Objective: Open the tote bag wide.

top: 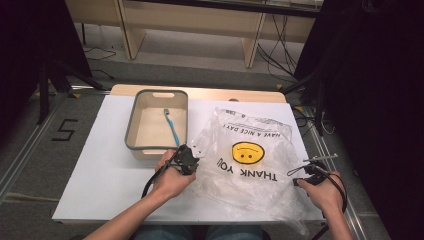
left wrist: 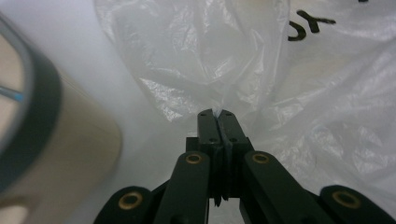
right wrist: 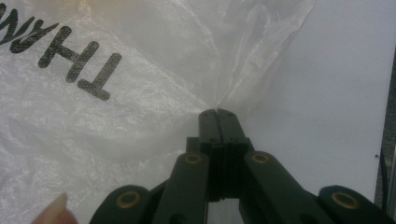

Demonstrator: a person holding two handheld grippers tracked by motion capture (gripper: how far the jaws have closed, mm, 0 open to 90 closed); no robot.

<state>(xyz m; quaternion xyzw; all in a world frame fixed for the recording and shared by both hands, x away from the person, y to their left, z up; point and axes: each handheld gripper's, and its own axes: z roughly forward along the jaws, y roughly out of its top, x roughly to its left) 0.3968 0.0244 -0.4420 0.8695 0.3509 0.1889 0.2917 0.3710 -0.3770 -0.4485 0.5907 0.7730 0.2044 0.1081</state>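
A clear plastic bag (top: pixel 250 160) printed with a yellow smiley and black "THANK YOU" lettering lies crumpled on the white table. My left gripper (top: pixel 192 157) is shut on the bag's left edge, and the left gripper view shows a pinch of film (left wrist: pixel 217 112) between its closed tips (left wrist: pixel 217 113). Over at the bag's right edge my right gripper (top: pixel 300 172) is shut too, and the bag (right wrist: pixel 140 93) bunches into its closed tips (right wrist: pixel 217 112). A beige bin with a grey rim (top: pixel 131 127) stands just left of the bag, with a blue toothbrush (top: pixel 171 125) lying in it.
The white table top (top: pixel 100 165) has bare surface at the left and front. The bin's rounded corner (left wrist: pixel 42 121) sits close beside my left gripper. Beyond the table stand a wooden bench and dark stands with cables on the floor.
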